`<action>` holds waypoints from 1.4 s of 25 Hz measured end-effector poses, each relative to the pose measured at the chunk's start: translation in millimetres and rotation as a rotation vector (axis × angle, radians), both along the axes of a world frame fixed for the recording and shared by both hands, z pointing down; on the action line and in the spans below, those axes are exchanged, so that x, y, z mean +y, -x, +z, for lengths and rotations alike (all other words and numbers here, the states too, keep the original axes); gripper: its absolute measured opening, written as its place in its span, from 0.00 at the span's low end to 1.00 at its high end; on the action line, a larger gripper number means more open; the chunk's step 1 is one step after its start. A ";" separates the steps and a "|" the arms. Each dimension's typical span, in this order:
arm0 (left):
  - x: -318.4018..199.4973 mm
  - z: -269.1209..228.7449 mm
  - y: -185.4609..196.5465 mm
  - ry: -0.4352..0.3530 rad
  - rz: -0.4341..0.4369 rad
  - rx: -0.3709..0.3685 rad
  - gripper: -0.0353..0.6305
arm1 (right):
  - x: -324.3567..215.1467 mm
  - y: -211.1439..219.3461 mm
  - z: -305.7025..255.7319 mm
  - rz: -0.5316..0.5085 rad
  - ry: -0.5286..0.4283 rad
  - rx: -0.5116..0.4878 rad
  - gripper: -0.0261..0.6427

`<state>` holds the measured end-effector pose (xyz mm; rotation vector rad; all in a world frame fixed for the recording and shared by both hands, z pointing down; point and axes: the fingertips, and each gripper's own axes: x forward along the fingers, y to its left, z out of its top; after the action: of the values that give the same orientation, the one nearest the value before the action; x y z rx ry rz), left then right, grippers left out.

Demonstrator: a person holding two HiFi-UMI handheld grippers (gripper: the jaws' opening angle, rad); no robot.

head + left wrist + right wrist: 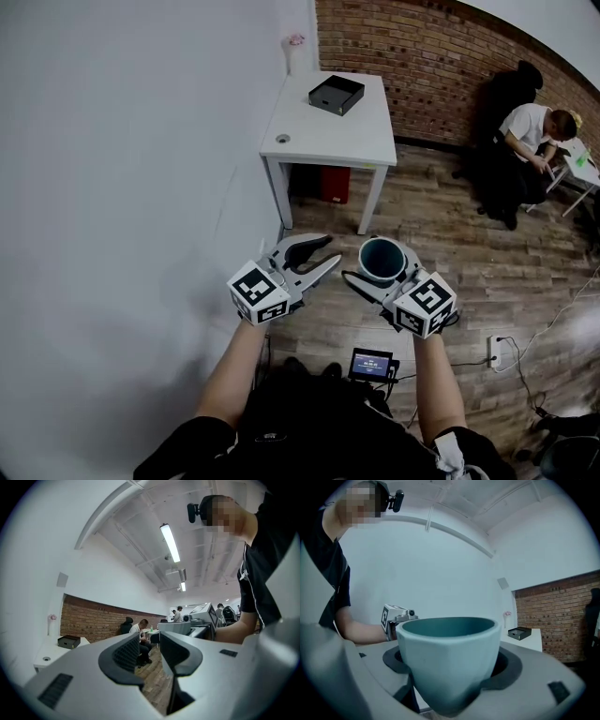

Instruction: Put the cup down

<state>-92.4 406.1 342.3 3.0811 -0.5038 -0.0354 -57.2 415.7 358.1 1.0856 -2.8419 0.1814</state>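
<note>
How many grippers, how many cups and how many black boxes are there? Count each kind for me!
Grippers: 2 (left gripper open and empty, right gripper gripping the cup)
Cups: 1 (teal cup)
Black boxes: 1 (black box on the white table)
Total: 4
</note>
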 end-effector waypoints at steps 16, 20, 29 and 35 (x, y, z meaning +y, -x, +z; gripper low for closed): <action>-43.1 16.4 -23.0 0.027 -0.046 -0.020 0.26 | -39.7 -32.6 19.6 -0.017 0.043 -0.017 0.64; -59.1 24.9 -26.2 0.036 -0.042 -0.019 0.26 | -55.0 -35.2 25.1 -0.011 0.045 -0.017 0.64; -115.9 31.9 -35.5 0.040 -0.015 -0.020 0.26 | -111.7 -46.1 28.8 0.029 0.051 -0.022 0.64; -170.8 32.6 -28.3 0.054 -0.005 -0.018 0.26 | -165.3 -41.1 29.3 0.051 0.062 -0.025 0.64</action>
<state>-64.1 235.3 374.9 3.0300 -0.5042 0.0052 -16.1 250.4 387.4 1.1513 -2.8120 0.2870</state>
